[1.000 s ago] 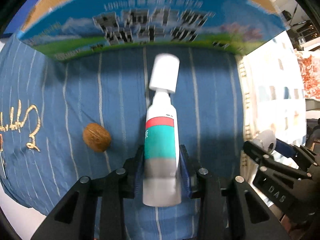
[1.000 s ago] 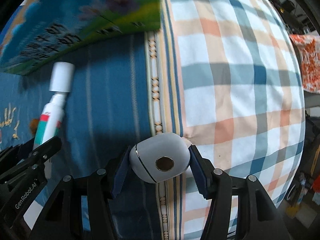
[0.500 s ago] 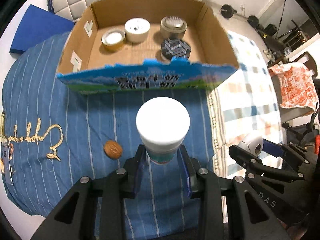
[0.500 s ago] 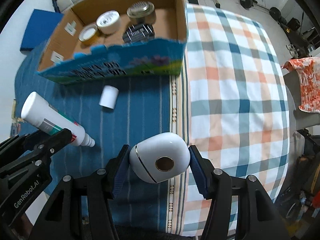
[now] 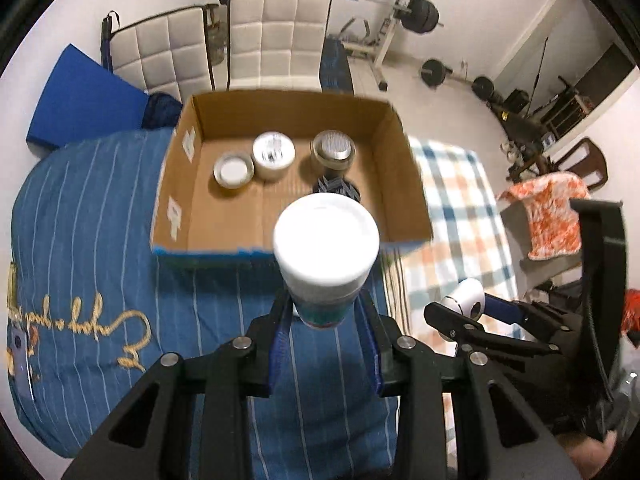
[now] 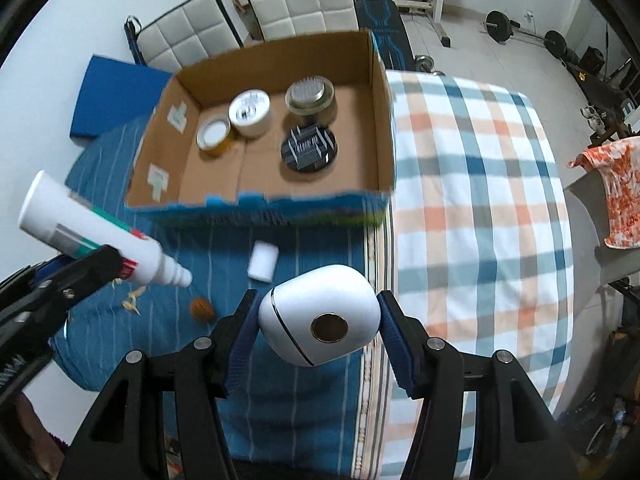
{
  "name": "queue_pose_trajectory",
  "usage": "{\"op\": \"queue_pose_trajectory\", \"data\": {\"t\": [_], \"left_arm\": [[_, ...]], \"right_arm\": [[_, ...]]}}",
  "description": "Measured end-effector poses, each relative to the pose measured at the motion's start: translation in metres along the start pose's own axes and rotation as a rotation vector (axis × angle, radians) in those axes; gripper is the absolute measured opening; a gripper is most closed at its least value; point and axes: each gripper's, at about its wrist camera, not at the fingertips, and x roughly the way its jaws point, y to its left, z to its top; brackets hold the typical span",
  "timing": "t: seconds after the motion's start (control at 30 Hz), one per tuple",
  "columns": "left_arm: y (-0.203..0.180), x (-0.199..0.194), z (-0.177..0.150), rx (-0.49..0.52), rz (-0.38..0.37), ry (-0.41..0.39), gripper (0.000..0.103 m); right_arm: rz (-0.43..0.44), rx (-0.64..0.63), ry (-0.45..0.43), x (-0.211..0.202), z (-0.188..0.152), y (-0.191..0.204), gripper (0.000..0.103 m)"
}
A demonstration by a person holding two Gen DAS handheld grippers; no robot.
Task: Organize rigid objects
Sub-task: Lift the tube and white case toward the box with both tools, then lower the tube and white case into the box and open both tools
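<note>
My left gripper (image 5: pixel 325 320) is shut on a white bottle (image 5: pixel 326 240) with a green and red label, held high above the blue striped cloth; its base points at the camera. In the right wrist view the bottle (image 6: pixel 92 236) has no cap, nozzle pointing down-right. Its white cap (image 6: pixel 263 261) lies on the cloth before the box. My right gripper (image 6: pixel 318 332) is shut on a white rounded device (image 6: pixel 320 318) with a round metal spot; it also shows in the left wrist view (image 5: pixel 464 298). The open cardboard box (image 6: pixel 382 120) holds several round tins.
A walnut (image 6: pixel 201 307) lies on the blue cloth (image 5: pixel 100 240) near some crumbs. A checked cloth (image 6: pixel 480 200) covers the right side. Two white chairs (image 5: pixel 224 48), a blue pad (image 5: pixel 80 108) and gym weights stand behind the box.
Both grippers have risen well above the cloth with their objects. The bottle has tilted up end-on and its cap has come off and lies on the cloth. The box interior has come into view.
</note>
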Motion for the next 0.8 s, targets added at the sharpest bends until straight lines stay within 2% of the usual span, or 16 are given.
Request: {"op": "queue_pose_trajectory", "data": {"t": [0.17,0.27,0.33,0.53,0.63,0.8], "left_arm": [[0.023,0.001,0.04,-0.011,0.003,-0.003,0.029],[0.039,0.017,0.062,-0.015,0.015,0.029,0.029],[0.051,0.034,0.075,-0.015,0.018,0.078,0.029],[0.084,0.104,0.099,-0.033,0.029,0.256,0.029],[0.099,0.148,0.105,-0.055,0.026,0.369,0.029],[0.116,0.201,0.108,-0.078,0.041,0.478,0.029]], "right_arm": [[0.015,-0.001,-0.035,-0.002,0.046,0.007,0.061],[0.042,-0.01,-0.035,0.007,0.075,0.02,0.061],[0.052,-0.026,-0.027,0.02,0.094,0.033,0.061],[0.081,-0.05,0.094,0.089,0.13,0.063,0.061],[0.065,-0.065,0.159,0.128,0.137,0.072,0.061],[0.054,-0.061,0.249,0.179,0.142,0.077,0.061]]}}
